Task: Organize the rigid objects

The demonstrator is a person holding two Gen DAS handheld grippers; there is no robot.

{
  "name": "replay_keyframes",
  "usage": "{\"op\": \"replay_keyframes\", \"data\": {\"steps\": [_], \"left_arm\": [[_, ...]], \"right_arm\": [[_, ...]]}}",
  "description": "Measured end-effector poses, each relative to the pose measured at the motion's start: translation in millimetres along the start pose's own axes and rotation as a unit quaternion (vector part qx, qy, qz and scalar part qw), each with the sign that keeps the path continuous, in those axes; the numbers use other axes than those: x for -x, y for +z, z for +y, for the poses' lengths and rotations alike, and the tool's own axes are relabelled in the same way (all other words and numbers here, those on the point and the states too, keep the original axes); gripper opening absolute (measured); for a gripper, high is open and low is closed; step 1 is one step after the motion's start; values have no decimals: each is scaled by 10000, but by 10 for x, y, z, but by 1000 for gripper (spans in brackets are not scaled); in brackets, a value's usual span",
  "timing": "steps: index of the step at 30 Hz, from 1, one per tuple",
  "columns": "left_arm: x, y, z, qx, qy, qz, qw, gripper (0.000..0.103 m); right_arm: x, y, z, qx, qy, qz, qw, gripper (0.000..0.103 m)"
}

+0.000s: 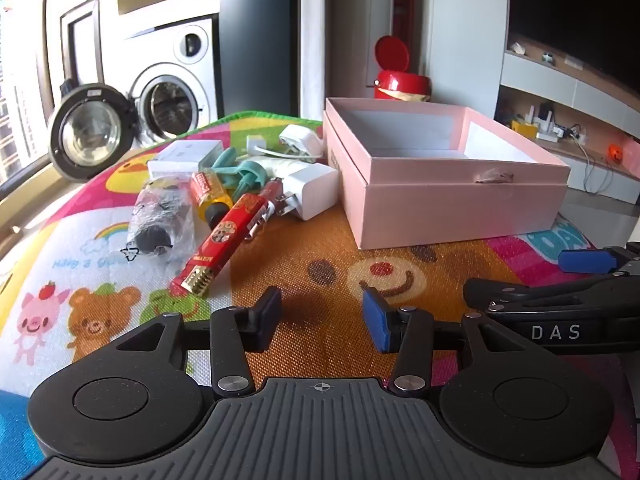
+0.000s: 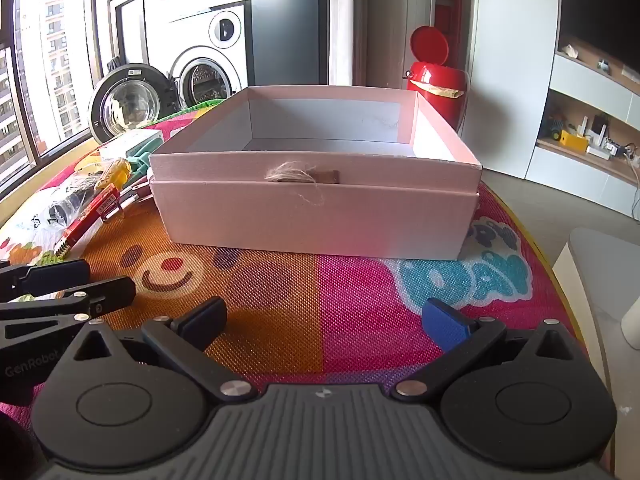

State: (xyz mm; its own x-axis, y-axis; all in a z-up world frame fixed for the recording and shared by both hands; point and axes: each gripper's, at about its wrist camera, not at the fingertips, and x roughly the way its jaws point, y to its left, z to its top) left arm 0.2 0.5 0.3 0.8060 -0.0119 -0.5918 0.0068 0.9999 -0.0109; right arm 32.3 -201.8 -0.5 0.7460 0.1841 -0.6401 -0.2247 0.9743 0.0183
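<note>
An open pink box [image 1: 448, 192] stands empty on the colourful play mat; it fills the middle of the right wrist view [image 2: 316, 216]. Left of it lies a pile: a red lighter [image 1: 222, 242], a yellow lighter [image 1: 210, 194], a white charger [image 1: 312, 190], teal clips [image 1: 240, 172], a bagged black item [image 1: 158, 220] and a white flat box [image 1: 186, 156]. My left gripper [image 1: 324, 318] is open and empty, just short of the pile. My right gripper [image 2: 324, 320] is open and empty, in front of the box.
The mat [image 1: 320, 264] covers a table; its right edge drops off [image 2: 560, 280]. A red bin [image 2: 438, 80] stands behind the box. A washing machine with its door open [image 1: 92, 132] is at the back left. Shelves [image 2: 592, 136] line the right wall.
</note>
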Motion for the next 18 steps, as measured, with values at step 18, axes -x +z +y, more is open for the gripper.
{"op": "replay_keyframes", "data": {"steps": [18], "left_arm": [[1, -1, -1, -11, 8, -25, 10000, 50]], "right_arm": [[1, -1, 3, 1, -1, -17, 10000, 103]]}}
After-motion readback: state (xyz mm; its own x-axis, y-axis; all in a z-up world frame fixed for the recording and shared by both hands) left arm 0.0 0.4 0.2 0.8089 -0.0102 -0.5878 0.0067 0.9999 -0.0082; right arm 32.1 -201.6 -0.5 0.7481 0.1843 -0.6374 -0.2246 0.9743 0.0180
